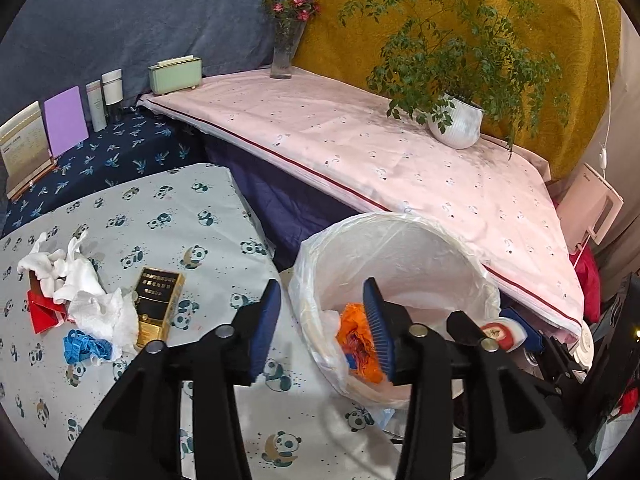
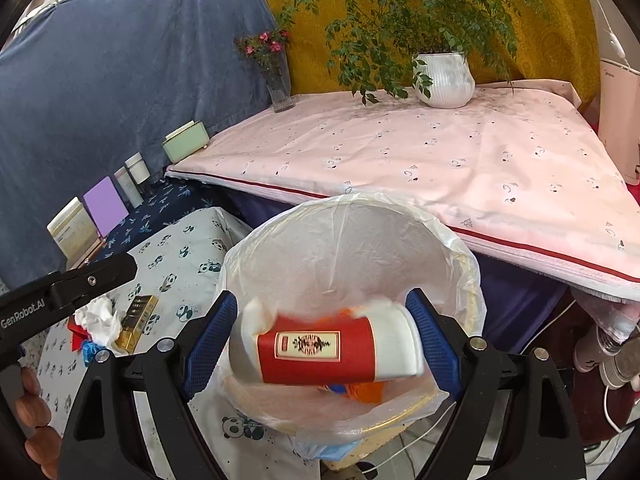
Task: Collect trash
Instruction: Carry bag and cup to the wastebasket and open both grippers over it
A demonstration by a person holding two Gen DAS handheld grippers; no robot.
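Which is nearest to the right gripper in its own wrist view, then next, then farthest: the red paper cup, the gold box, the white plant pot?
1. Red paper cup: between the right gripper's fingers, over the lined bin.
2. Gold box: left, on the panda cloth.
3. White plant pot: far back, on the pink cloth.

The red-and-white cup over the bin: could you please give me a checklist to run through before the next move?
1. Cup above the opening of the lined bin: ok.
2. Right claw gripping the cup: cannot tell; the cup is blurred.
3. Left claw open and empty: ok.
4. Orange wrapper inside the bin: ok.
5. Table cleared of trash: not ok; tissues, gold box and blue scrap lie there.
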